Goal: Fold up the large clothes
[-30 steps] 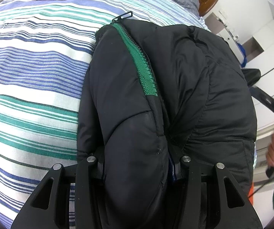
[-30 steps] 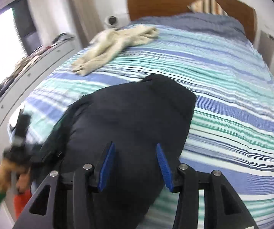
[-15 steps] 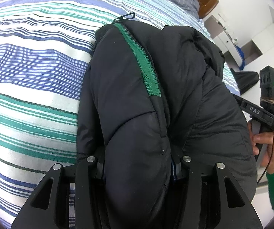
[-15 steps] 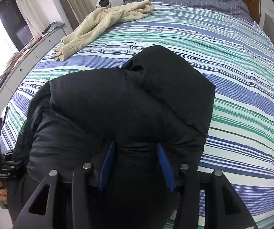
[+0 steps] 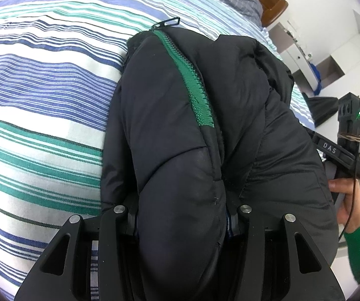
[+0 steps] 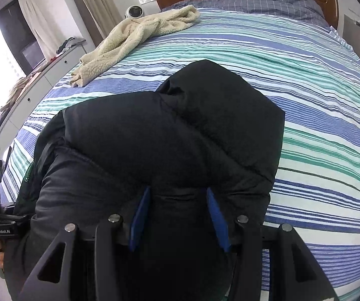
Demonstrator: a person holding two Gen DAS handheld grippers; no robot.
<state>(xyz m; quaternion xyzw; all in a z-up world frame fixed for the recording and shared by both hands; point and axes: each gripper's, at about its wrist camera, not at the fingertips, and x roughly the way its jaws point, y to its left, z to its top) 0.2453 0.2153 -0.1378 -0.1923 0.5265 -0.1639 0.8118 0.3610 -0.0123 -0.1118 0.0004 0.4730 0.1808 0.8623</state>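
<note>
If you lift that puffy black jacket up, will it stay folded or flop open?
Probably flop: the black jacket bulges softly around both grippers' pads, so it looks limp. Its puffy quilting suggests it is light for its bulk. The smooth shell may slide on the striped sheet.

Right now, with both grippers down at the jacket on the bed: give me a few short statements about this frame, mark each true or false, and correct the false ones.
1. The left gripper is clamped on a bulge of the black jacket. True.
2. The jacket's zipper is red. False: it is green.
3. The right gripper holds nothing. False: jacket fabric is pinched between its blue pads.
4. A cream fleece garment lies beyond the jacket, apart from it. True.
5. The bedspread is plain white. False: it is striped blue, green and white.
</note>
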